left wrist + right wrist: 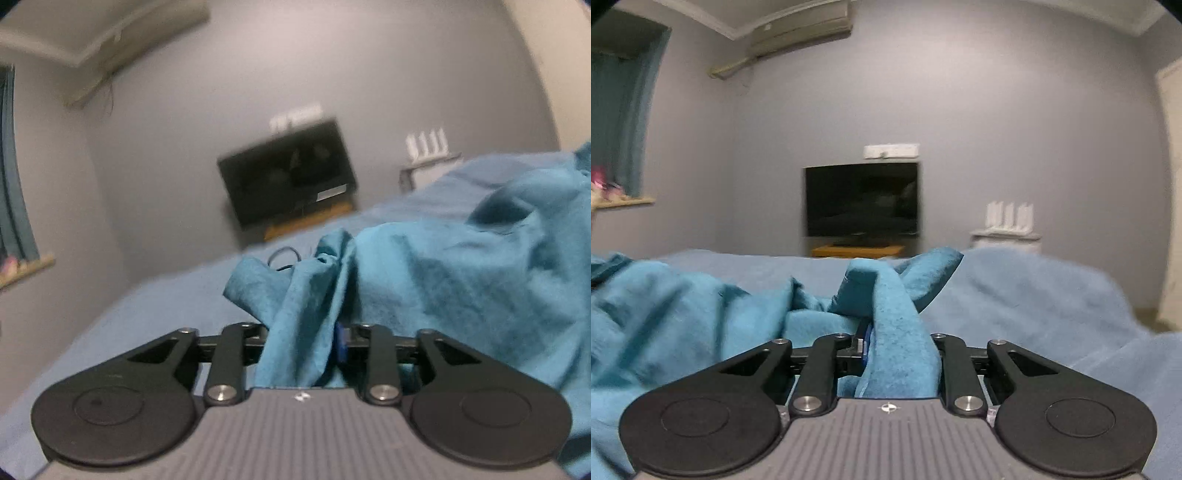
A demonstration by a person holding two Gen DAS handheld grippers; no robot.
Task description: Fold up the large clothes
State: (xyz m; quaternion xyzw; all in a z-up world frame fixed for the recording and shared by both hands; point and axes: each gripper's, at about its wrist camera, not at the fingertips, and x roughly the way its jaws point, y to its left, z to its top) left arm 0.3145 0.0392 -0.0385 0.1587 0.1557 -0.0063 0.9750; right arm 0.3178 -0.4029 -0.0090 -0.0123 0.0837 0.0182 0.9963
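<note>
Each claw, left (301, 347) and right (899, 350), is clamped on the crumpled teal fabric garment (424, 280). It lies bunched on the pale blue bed (1015, 295), so folding has barely begun.

- left claw (303, 347): black linkage arms, round black discs, silver screws; ribbed grey body; blue pad
- right claw (899, 347): same black, grey build; small crosshair mark

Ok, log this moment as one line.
left gripper: shut on teal garment | right gripper: shut on it | garment bunched, unfolded | on blue bed
</note>
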